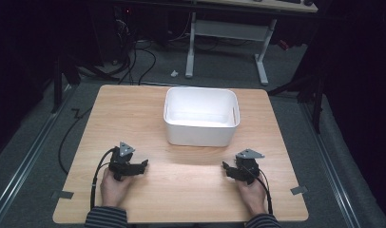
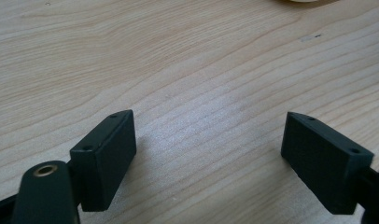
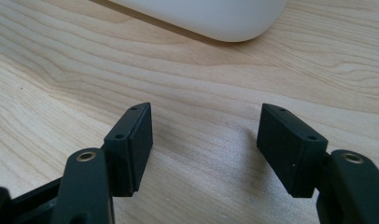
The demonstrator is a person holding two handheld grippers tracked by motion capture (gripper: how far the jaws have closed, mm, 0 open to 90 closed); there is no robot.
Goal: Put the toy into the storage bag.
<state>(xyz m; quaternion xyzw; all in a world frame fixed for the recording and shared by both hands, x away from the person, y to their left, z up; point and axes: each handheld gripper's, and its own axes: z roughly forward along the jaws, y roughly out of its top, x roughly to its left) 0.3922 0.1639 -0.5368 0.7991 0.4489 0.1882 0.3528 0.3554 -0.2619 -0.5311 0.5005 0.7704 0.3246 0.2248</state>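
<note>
Both sets of tongs released and empty, left gripper (image 1: 144,165) lower left, right gripper (image 1: 225,166) lower right; white bin (image 1: 201,135) sits centre frame on the table (image 1: 134,114); risk: one-sided jaw contact likely skids it.

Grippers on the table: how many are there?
2. The left gripper is near the table's front left; the right gripper is near its front right. Both are hand-held, jaws open.

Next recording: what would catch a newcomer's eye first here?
The white tub stands out, sitting toward the far middle of the wooden table. Nearer the person, the left claw and the right claw rest on the bare wood at either side, both with jaws apart and nothing between them.
</note>
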